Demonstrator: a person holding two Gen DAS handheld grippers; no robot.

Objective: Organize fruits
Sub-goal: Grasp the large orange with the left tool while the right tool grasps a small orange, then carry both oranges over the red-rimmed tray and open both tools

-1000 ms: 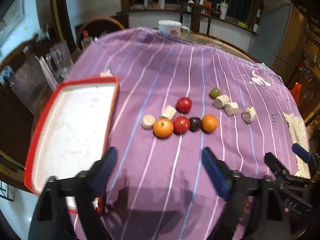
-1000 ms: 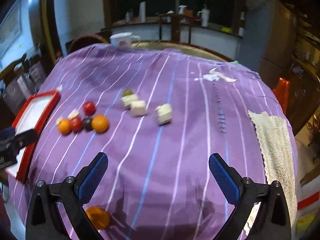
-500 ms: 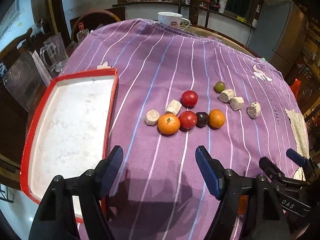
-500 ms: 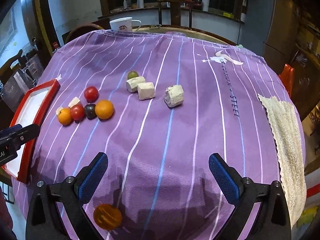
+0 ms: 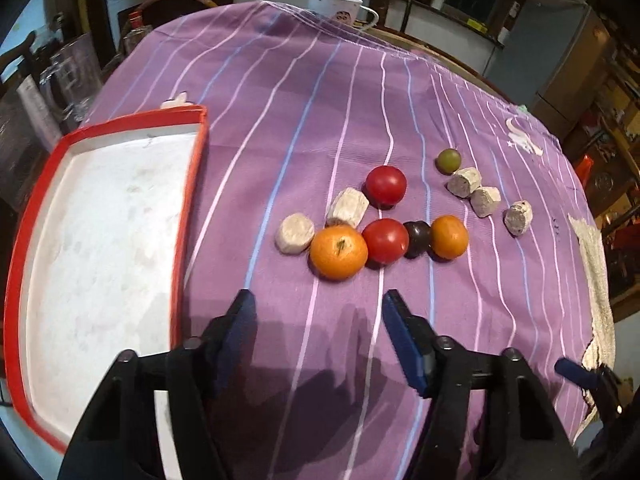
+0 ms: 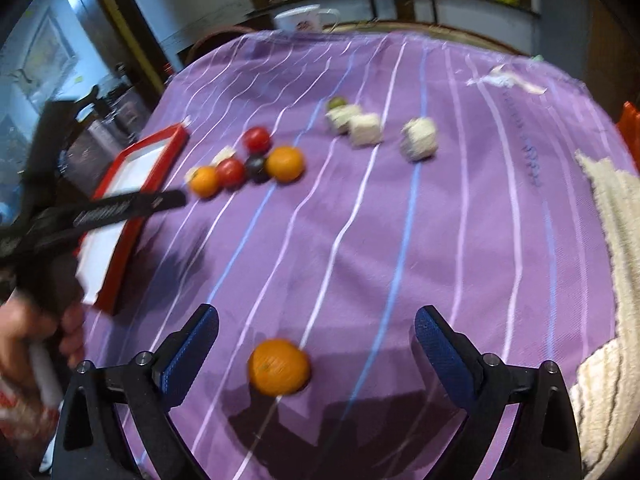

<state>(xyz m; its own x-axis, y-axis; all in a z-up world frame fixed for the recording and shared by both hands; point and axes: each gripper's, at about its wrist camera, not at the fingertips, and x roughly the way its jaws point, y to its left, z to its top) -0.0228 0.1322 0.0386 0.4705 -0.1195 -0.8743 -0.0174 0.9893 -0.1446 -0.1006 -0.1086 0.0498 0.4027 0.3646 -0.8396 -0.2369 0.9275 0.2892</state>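
- Left wrist view: a worktop draped in a purple woven cloth (image 5: 320,120) with thin white and blue stripes carries a loose cluster of fruit.
- A large round orange with a dimpled skin (image 5: 338,252) touches a smooth red tomato (image 5: 385,240); next in the row sit a small dark plum (image 5: 417,238) and a smaller orange (image 5: 449,237).
- A second glossy red tomato (image 5: 385,185) lies behind the row, and a small green round fruit (image 5: 448,160) farther right.
- Pale, chalky, rough-cut chunks (image 5: 485,201) lie scattered among the fruit.
- A shallow rectangular tray with a red rim and white floor (image 5: 192,200) lies left of the cluster.
- The left gripper (image 5: 316,312) hovers just short of the large orange; its blue-padded fingers (image 5: 400,332) have just been closing, stand part open, and hold nothing.
- Right wrist view: the right gripper (image 6: 316,344) has its textured blue fingers (image 6: 440,348) spread wide over the cloth.
- A lone round orange (image 6: 279,366), blurred, lies on the cloth between them, touching neither.
- A cream knitted towel (image 6: 612,240) drapes the right edge.
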